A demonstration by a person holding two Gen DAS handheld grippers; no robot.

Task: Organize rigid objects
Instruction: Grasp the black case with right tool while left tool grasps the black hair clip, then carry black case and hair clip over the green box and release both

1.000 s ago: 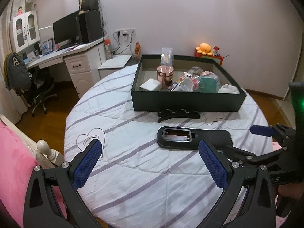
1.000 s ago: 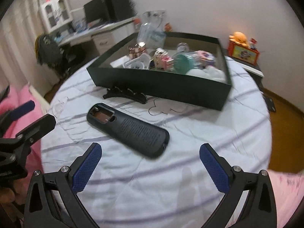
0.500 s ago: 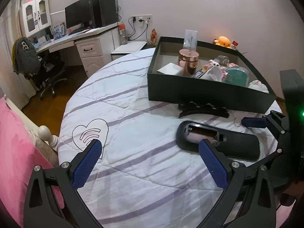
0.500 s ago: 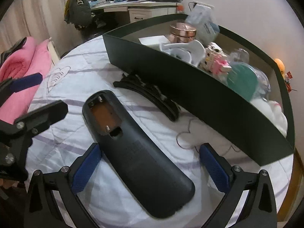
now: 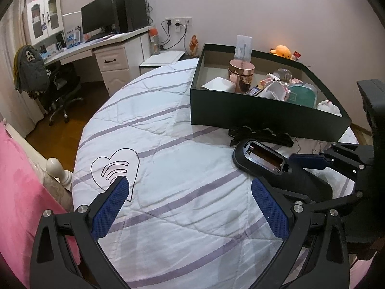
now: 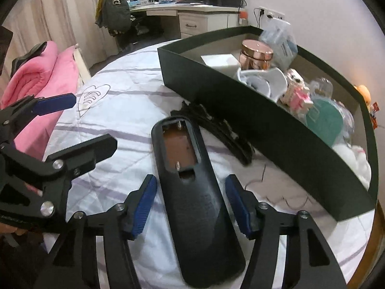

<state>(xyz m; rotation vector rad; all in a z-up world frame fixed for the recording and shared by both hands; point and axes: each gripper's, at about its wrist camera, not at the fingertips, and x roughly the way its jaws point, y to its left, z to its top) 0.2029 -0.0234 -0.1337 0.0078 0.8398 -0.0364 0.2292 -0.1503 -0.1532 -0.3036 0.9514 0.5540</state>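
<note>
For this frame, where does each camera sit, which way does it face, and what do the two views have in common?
Left wrist: on the left gripper, facing across the bed to the box; its open fingers and the right gripper show.
Right wrist: on the right gripper, looking down along the remote between its open fingers; the left gripper shows at left.
Shared: remote, box, black clip, copper jar.
</note>
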